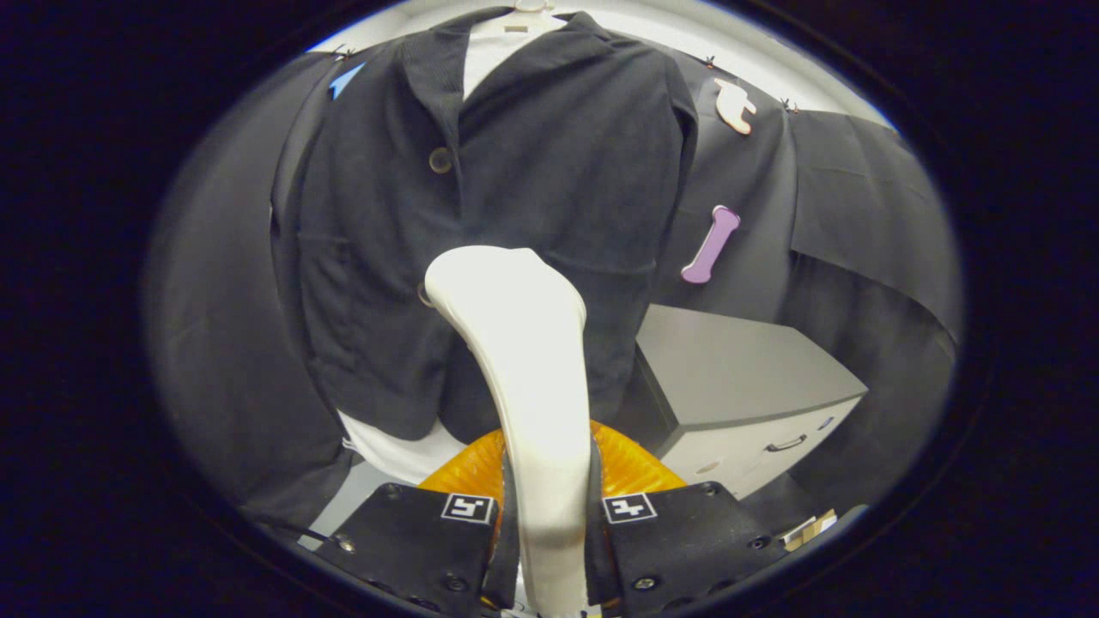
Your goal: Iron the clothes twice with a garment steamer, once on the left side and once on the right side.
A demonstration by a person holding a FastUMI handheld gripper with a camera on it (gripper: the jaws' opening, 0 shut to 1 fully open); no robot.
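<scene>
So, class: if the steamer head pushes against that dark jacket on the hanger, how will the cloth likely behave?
The dark jacket hangs loose with creases near its hem, so it is probably floppy and will give way. Hung only from the top, it may swing back. The steamer, gripped between the fingers of the gripper, looks rigid, so the cloth yields, not the tool.

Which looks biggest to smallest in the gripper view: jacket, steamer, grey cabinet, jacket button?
1. Dark jacket.
2. White steamer, clamped in the hand-held gripper, and grey cabinet: alike; the steamer sits nearest the camera, so unranked.
3. Jacket button.
</scene>
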